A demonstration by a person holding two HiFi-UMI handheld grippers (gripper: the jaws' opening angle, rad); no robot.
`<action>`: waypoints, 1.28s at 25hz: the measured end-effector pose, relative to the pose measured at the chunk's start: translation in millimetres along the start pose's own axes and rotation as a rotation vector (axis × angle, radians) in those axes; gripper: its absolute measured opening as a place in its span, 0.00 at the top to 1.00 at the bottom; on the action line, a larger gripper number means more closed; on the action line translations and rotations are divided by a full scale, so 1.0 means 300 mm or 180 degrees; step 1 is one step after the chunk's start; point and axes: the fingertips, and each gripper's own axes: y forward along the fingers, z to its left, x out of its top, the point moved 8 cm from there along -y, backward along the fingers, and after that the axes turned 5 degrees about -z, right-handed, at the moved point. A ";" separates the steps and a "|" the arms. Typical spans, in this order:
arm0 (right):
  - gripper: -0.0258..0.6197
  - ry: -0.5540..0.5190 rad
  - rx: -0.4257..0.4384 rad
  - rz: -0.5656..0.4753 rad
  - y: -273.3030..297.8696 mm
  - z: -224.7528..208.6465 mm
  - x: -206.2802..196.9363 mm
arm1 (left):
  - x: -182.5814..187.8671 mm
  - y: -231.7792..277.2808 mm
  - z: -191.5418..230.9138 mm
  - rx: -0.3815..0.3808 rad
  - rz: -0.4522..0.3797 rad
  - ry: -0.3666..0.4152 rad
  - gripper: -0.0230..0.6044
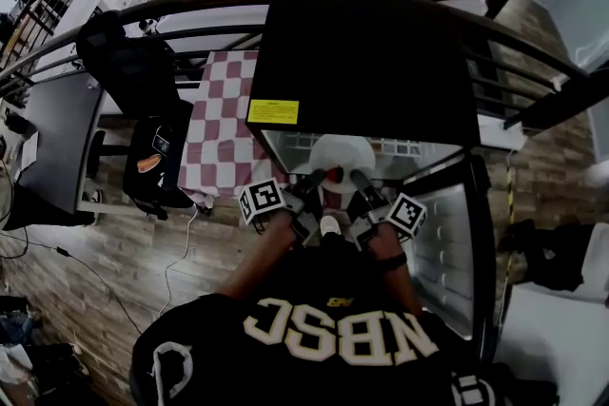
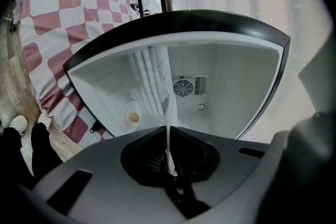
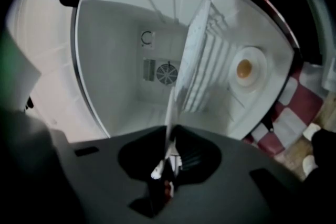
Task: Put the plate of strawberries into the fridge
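Observation:
A white plate (image 1: 344,155) with red strawberries (image 1: 334,174) on its near rim is held level at the mouth of the open black mini fridge (image 1: 371,62). My left gripper (image 1: 311,183) is shut on the plate's left rim, and my right gripper (image 1: 360,181) is shut on its right rim. In the left gripper view the plate (image 2: 169,128) shows edge-on as a thin white line clamped in the left gripper (image 2: 171,166). The right gripper view shows the same plate edge (image 3: 171,113) pinched in the right gripper (image 3: 168,162). The white fridge interior lies just ahead.
Inside the fridge are a wire shelf (image 3: 203,60), a rear fan (image 2: 182,87) and a round lamp (image 3: 243,68). Its door (image 1: 447,242) stands open at the right. A red-and-white checked cloth (image 1: 224,124) covers a table on the left, beside a black chair (image 1: 133,62).

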 end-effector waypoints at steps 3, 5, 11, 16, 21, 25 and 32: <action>0.89 0.0044 -0.0006 0.0017 0.018 -0.013 0.017 | 0.008 0.023 0.010 0.0020 -0.0018 -0.0020 0.92; 0.89 0.0046 -0.0015 0.0027 0.026 -0.016 0.029 | 0.012 0.036 0.011 0.0014 -0.0030 -0.0035 0.92; 0.89 0.0071 -0.0004 0.0027 0.061 -0.022 0.068 | 0.029 0.078 0.006 0.0003 -0.0067 -0.0045 0.92; 0.89 0.0141 0.0021 0.0060 0.097 -0.022 0.090 | 0.049 0.104 -0.001 0.0030 -0.0145 -0.0047 0.92; 0.89 0.0182 0.0014 0.0083 0.119 -0.030 0.105 | 0.060 0.134 -0.005 0.0055 -0.0188 -0.0028 0.92; 0.89 0.0181 0.0010 0.0092 0.118 -0.033 0.106 | 0.065 0.151 -0.007 0.0047 -0.0205 0.0010 0.92; 0.89 0.0201 -0.0017 0.0087 0.117 -0.031 0.103 | 0.066 0.155 -0.003 -0.0018 -0.0255 -0.0006 0.92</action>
